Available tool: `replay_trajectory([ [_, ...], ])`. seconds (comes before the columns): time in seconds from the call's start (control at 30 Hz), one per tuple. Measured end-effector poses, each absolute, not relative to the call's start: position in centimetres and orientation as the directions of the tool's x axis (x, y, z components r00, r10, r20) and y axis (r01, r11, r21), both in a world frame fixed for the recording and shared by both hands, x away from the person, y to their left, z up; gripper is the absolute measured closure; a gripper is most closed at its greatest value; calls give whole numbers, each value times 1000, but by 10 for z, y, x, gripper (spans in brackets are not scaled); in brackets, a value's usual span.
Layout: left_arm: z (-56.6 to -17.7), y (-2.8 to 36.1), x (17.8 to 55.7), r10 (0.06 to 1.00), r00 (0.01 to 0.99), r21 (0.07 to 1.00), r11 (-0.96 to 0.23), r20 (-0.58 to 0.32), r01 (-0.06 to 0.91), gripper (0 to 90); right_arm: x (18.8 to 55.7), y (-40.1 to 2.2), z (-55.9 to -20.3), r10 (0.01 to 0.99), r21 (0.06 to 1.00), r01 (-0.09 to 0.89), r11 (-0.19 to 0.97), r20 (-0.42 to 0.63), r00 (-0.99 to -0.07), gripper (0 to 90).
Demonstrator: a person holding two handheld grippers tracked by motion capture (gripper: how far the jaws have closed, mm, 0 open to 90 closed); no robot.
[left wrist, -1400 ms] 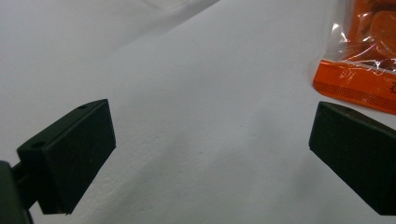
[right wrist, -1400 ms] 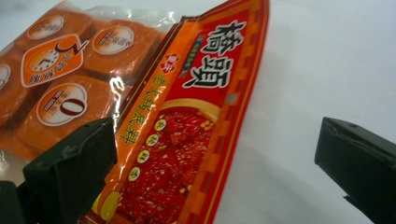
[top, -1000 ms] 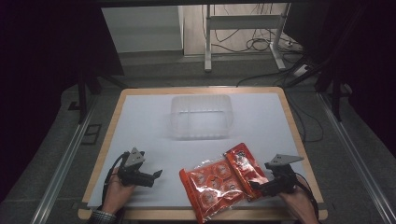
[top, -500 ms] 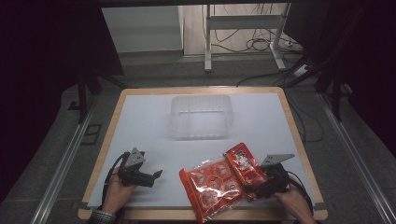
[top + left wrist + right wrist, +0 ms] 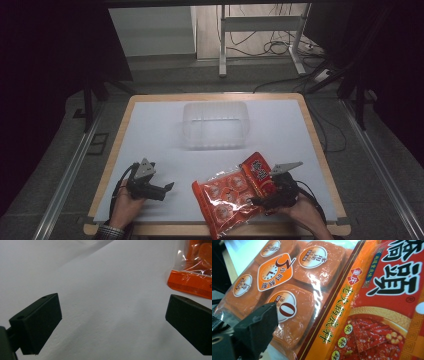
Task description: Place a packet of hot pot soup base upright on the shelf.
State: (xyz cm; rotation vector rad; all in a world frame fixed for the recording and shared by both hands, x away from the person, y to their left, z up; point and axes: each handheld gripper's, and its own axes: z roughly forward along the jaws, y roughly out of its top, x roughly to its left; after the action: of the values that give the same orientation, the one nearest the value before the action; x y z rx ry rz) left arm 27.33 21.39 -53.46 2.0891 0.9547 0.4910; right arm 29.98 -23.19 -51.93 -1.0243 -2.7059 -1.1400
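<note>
A: Item one, the orange packet [image 5: 235, 194]. Where did we log it?

B: Lower centre-right of the high view, on the white table [image 5: 165, 135], long axis slanting from lower left up to upper right.

A: Nearer hand?

B: The right gripper [image 5: 264, 199], at the packet's right edge; its jaws had just been narrowing slightly, packet film against one jaw. We could not tell whether they pressed it.

A: The other?

B: The left gripper [image 5: 169, 187], lower left, jaws wide and empty, packet well apart to its right.

A: The clear tub [image 5: 216, 125]?

B: Above, centre.
</note>
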Motion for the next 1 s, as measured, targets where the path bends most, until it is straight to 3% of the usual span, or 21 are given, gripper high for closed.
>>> replay_trajectory([
  [0.03,-535,214,273,764,645,778,-421,27,466,1,300,-232,-519,561,627,585,514,269,-783,67],
  [0.27,-535,213,273,762,646,776,-426,31,465,1,304,-231,-511,606,621,614,487,267,-750,519],
  [0.33,-535,213,273,762,646,775,-427,32,465,1,304,-229,-510,626,617,601,508,215,-750,607],
  [0.5,-535,213,273,762,646,774,-430,35,465,2,306,-227,-511,644,607,611,508,202,-737,727],
  [0.53,-535,213,273,761,647,773,-432,36,465,2,307,-226,-511,652,602,622,501,209,-728,792],
  [0.7,-535,212,273,762,647,772,-434,40,464,2,307,-224,-509,651,605,609,513,188,-736,887],
  [1.0,-534,213,273,764,644,774,-434,44,461,3,303,-220,-501,659,621,590,516,153,-737,889],
])
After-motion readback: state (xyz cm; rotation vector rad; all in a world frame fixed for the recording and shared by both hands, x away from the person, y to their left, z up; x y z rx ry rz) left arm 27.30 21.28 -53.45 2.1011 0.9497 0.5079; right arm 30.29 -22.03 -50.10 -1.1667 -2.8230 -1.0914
